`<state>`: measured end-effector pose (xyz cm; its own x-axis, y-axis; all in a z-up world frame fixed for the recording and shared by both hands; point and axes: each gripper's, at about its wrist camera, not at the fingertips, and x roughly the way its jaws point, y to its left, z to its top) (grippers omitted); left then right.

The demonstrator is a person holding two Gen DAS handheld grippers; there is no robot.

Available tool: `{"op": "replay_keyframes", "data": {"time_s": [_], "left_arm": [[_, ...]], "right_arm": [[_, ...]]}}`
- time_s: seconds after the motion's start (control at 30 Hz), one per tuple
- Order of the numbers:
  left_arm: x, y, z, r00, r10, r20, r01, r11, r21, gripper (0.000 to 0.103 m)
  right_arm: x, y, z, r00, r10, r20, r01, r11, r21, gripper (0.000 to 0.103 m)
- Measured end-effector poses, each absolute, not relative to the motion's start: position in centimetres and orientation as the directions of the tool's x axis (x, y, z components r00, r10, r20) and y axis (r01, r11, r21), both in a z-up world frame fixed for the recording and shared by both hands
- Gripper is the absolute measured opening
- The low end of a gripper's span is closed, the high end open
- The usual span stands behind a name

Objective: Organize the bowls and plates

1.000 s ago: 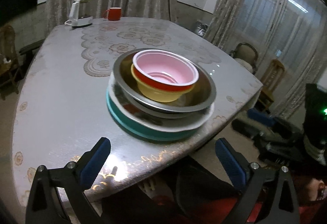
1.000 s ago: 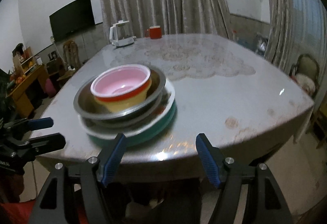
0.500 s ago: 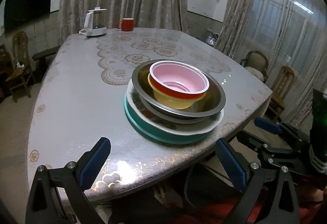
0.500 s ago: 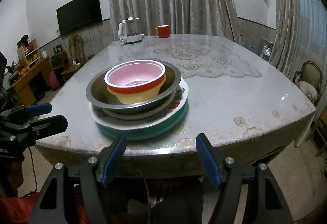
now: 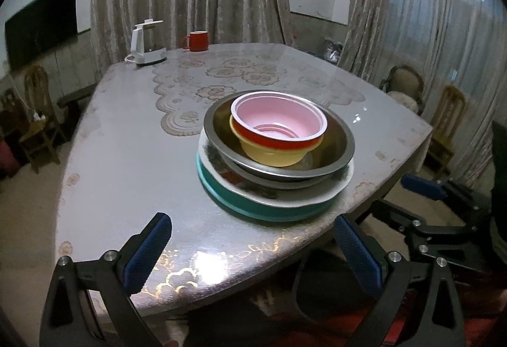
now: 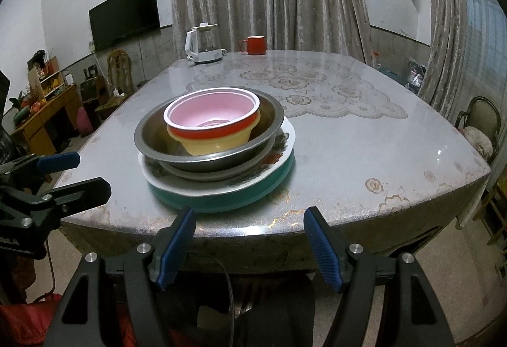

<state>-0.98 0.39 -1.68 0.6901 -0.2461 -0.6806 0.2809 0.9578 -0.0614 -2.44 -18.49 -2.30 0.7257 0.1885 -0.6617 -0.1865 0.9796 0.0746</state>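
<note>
A stack stands near the table's (image 5: 126, 157) front edge. From the bottom it holds a teal plate (image 5: 253, 207) (image 6: 221, 201), a white patterned plate (image 5: 285, 198) (image 6: 285, 138), a steel bowl (image 5: 339, 153) (image 6: 152, 141), a yellow bowl (image 5: 272, 155) (image 6: 215, 147) and a red bowl with a pink inside (image 5: 279, 115) (image 6: 212, 112). My left gripper (image 5: 252, 218) hangs open short of the stack, over the table edge. Open too, my right gripper (image 6: 250, 210) sits just before the edge, below the teal plate. Nothing is between either pair of fingers.
A white kettle (image 5: 144, 44) (image 6: 202, 44) and a red mug (image 5: 196, 41) (image 6: 255, 45) stand at the table's far end. Chairs (image 5: 405, 87) stand to the right, with a television (image 6: 123, 14) and shelves to the left. A lace mat (image 6: 317, 93) covers the middle.
The left wrist view has swung, so the stack now sits further right in it. The right wrist view has shifted only slightly. Both grippers stay open and the stack is untouched.
</note>
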Motion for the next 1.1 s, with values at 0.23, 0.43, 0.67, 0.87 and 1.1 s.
{"op": "replay_keyframes", "data": {"time_s": [0.23, 0.43, 0.67, 0.87, 1.1], "left_arm": [[-1.0, -0.3, -1.7, 0.681, -0.264, -0.683, 0.322, 0.946, -0.045, 0.103], [-1.0, -0.1, -1.6, 0.687, -0.263, -0.678, 0.312, 0.949, -0.052, 0.103], [-1.3, -0.5, -1.4, 0.716, -0.207, -0.667, 0.285, 0.959, 0.008, 0.103], [-2.1, -0.6, -0.4, 0.75, -0.228, -0.621, 0.302, 0.953, 0.015, 0.103], [-2.0, -0.4, -0.2, 0.736, -0.281, -0.616, 0.33, 0.943, -0.036, 0.103]], "right_arm": [[-2.3, -18.5, -2.4, 0.724, 0.186, -0.664, -0.188, 0.98, 0.07, 0.072], [-2.2, -18.4, -2.5, 0.722, 0.185, -0.667, -0.189, 0.98, 0.067, 0.072], [-2.2, -18.3, -2.5, 0.717, 0.186, -0.671, -0.194, 0.979, 0.063, 0.072], [-2.0, -18.3, -2.5, 0.717, 0.188, -0.672, -0.198, 0.978, 0.062, 0.072], [-1.9, -18.3, -2.5, 0.714, 0.187, -0.675, -0.196, 0.979, 0.064, 0.071]]}}
